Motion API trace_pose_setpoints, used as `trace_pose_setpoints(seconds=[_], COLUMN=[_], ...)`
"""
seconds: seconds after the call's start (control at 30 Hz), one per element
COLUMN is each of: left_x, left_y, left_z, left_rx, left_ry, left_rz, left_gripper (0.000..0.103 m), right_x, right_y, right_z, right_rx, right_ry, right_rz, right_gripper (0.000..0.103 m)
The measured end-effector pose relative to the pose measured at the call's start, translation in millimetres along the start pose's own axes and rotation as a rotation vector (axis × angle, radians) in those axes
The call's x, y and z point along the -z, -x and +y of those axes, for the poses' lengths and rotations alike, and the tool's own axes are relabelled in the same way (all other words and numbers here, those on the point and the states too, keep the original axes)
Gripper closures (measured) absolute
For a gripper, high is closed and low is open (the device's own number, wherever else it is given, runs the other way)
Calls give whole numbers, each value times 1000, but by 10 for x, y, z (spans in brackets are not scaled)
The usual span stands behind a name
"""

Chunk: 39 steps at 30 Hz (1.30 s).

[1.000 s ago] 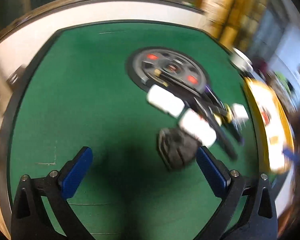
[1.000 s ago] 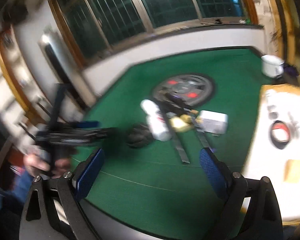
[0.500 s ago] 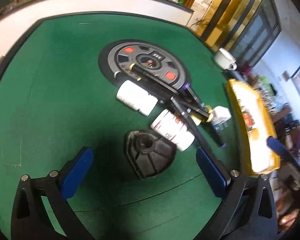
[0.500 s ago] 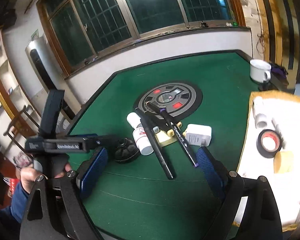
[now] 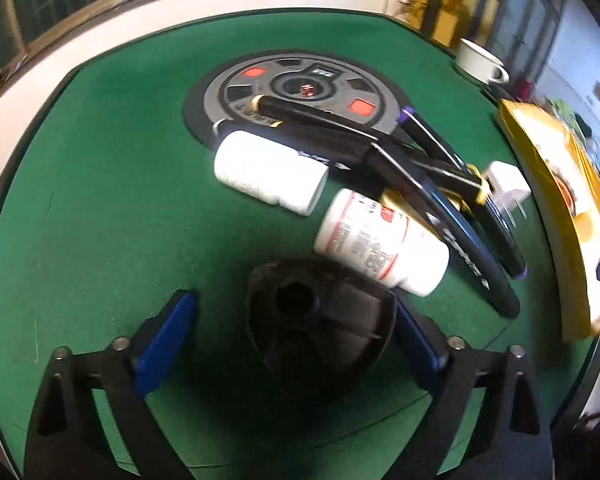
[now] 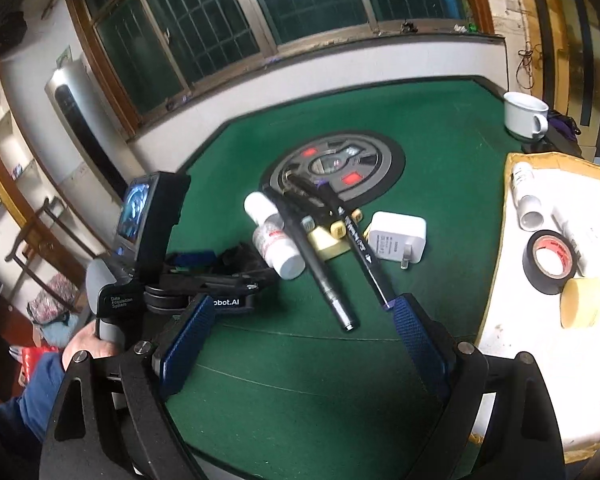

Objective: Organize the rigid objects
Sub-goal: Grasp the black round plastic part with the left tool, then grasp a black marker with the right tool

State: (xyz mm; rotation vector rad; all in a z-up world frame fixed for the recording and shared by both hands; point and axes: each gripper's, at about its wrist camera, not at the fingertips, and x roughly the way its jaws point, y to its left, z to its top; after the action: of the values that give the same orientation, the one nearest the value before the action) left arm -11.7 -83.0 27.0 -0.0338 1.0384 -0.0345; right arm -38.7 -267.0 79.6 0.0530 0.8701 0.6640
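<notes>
Rigid objects lie heaped mid-worktop (image 5: pixel 100 208) on the green felt: 2 white bottles (image 5: pixel 270 178) (image 5: pixel 382 240), several dark pens (image 6: pixel 320 256), a white charger (image 6: pixel 398 238), and nearest you a black ribbed piece (image 5: pixel 320 320).

Your left claw (image 5: pixel 292 344) straddles that black piece with its jaws closing. The blue pads (image 5: pixel 164 340) are not pressing on it yet: the left one stands clear, and the right one looks just beside its edge. Centre the piece between them before you squeeze, because a 1-sided touch would probably shove it into the labelled bottle. Get the pads low on its flanks, since its tapered shape may slip upward. Your right claw (image 6: pixel 300 340) hangs wide and empty over the near felt.

Along the right edge, the flat cardboard tray (image 6: pixel 512 360) holds 2 white tubes (image 6: pixel 526 196), a roll of black tape (image 6: pixel 550 262) and a pale yellow roll (image 6: pixel 580 302). Bare lining remains nearer you. A white mug (image 6: pixel 526 114) stands beyond; I cannot tell what is inside.
</notes>
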Motion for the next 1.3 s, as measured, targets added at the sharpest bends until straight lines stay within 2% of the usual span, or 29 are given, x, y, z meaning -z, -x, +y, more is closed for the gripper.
trace_pose_setpoints(seconds=[0.07, 0.17, 0.23, 0.3, 0.4, 0.47, 0.53, 0.57, 0.6, 0.63, 0.67, 0.7, 0.73, 0.83, 1.07, 1.3], left_x=[45, 179, 295, 364, 375, 374, 371, 369, 366, 374, 380, 389, 396, 392, 392, 404], left_y=[59, 178, 257, 313, 328, 316, 293, 286, 280, 282, 284, 288, 298, 304, 377, 374], left_z=[40, 161, 285, 398, 482, 468, 442, 425, 415, 420, 425, 436, 454, 476, 412, 324], left_rx=[17, 52, 61, 78, 110, 95, 74, 67, 63, 64, 65, 66, 75, 99, 164, 175], left_ry=[-25, -56, -60, -36, -5, -15, -28, -31, -33, -30, -29, -29, -24, -15, -30, -42], left_rz=[-11, -13, -16, -35, -56, -66, -77, -80, -81, -90, -95, -103, -109, -117, -152, -126], left_gripper=[24, 34, 34, 34, 34, 34, 32, 30, 30, 30, 31, 33, 37, 37, 37, 37], right_x=[-9, -43, -81, -117, -188, -227, -252, -250, -255, -246, -235, -219, -205, -113, 148, 343], right_y=[-59, -172, -271, -412, -650, -774, -897, -956, -1024, -1081, -1089, -1062, -1048, -890, -564, -540], right_z=[32, 78, 107, 120, 114, 95, 96, 94, 95, 68, 60, 68, 73, 125, 212, 297], right_rx=[3, 22, 25, 18, 53, 60, 89, 87, 82, 87, 100, 107, 96, 60, -5, -2], right_ry=[16, 48, 70, 83, 97, 91, 106, 107, 101, 95, 90, 87, 80, 58, 17, 49], right_rz=[25, 61, 93, 136, 192, 215, 238, 252, 270, 284, 273, 258, 261, 225, 165, 213], right_gripper=[15, 18, 23, 34, 36, 38, 49, 61, 69, 71, 81, 85, 86, 89, 90, 89])
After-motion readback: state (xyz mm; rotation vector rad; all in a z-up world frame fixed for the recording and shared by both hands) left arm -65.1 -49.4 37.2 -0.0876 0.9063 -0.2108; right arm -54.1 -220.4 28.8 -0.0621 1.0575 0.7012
